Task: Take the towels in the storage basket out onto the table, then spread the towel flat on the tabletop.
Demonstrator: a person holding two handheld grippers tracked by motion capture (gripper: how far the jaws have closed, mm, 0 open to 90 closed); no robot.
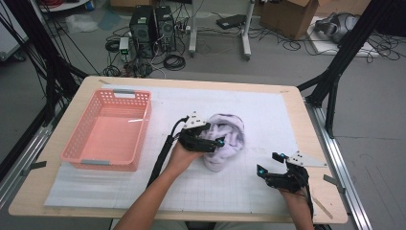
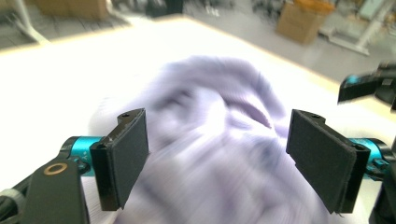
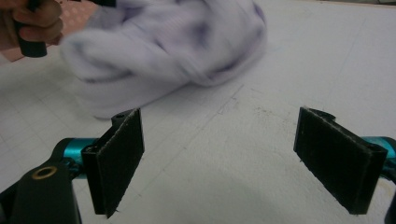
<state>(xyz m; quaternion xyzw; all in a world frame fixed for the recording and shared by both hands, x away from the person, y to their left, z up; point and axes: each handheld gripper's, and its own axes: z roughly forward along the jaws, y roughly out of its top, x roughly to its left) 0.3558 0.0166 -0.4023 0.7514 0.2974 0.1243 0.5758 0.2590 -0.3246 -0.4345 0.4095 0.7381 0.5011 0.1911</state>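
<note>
a pink basket sits on the left side of a white mat on a wooden table. past the table, on the grey floor, stand two black computer boxes with black cables beside them. a brown cardboard box stands farther right.

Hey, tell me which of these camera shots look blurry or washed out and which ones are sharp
High view: evenly lit and fairly sharp, the pale cloth and pink basket read clearly. Left gripper view: the cloth is smeared by blur and the table is blown out white, while the pads stay crisp. Right gripper view: the cloth is soft, the table grid legible.
</note>
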